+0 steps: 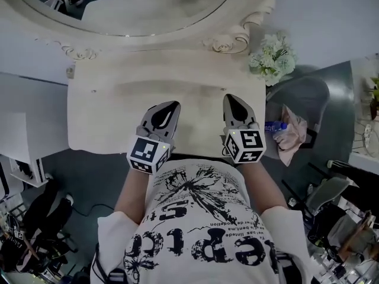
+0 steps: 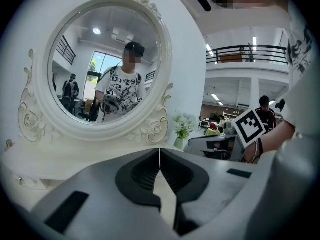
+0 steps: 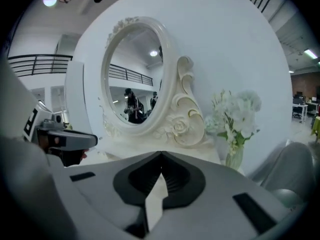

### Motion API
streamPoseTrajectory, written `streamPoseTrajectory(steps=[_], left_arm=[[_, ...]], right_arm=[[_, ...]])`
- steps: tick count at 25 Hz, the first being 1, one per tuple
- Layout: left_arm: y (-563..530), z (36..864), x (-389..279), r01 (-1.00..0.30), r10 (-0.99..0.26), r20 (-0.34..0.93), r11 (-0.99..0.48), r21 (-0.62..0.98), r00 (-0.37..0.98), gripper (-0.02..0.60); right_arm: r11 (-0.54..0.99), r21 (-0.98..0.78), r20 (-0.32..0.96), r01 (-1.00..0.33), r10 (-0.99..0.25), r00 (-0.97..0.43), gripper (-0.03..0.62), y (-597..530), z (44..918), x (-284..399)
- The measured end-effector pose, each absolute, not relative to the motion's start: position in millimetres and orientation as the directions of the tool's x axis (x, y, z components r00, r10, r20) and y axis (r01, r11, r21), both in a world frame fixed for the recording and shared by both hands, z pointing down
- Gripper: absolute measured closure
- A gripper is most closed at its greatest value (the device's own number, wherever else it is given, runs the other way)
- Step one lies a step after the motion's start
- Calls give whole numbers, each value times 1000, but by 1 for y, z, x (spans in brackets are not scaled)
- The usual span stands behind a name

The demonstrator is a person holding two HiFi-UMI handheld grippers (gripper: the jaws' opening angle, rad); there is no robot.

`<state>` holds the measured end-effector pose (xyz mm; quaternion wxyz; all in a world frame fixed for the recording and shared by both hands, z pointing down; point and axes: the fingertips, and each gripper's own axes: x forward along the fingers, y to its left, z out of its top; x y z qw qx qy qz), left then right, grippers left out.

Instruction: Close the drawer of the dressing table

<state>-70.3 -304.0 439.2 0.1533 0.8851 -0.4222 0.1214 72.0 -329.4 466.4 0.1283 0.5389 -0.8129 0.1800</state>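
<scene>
The cream dressing table (image 1: 112,108) stands below me, its oval mirror (image 1: 136,5) at the back. No drawer front shows in any view; the top's near edge hides it. Both grippers hover over the top's near half, side by side. My left gripper (image 1: 169,106) is shut with nothing between its jaws, and its own view has the tips (image 2: 159,151) meeting in front of the mirror (image 2: 107,64). My right gripper (image 1: 232,98) is shut too and holds nothing; in the right gripper view its tips (image 3: 161,155) touch below the mirror (image 3: 132,79).
A vase of white flowers (image 1: 272,58) stands at the table's right back corner. Right of the table is a grey chair (image 1: 305,96) with a pink cloth (image 1: 293,138) and a blue-capped bottle (image 1: 274,126). A white cabinet (image 1: 18,129) stands at the left.
</scene>
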Motion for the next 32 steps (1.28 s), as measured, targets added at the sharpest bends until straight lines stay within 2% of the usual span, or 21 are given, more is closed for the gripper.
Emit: streamPoseTrajectory(steps=[8,13,24,32], left_arm=[[-307,386,-78,-799,-764,244,-592,103,597,561],[-306,366,-75,-791,-768,201,-608,69,608,561],[-299,335,-70,-787,-775,139,-613,66,616,561],[-296,342,-76,-790,-774,160,-607,86,612,561]], right_arm=[[397,-84,179,-914,-897,-405,577,-312,385,73],[423,-47,112,-905,-898,-426,577,-304,363,69],[491,18,93,-871,-868,-488,577,-292,348,50],[504,-11,107,-864,-858,-502,577,-289,355,45]])
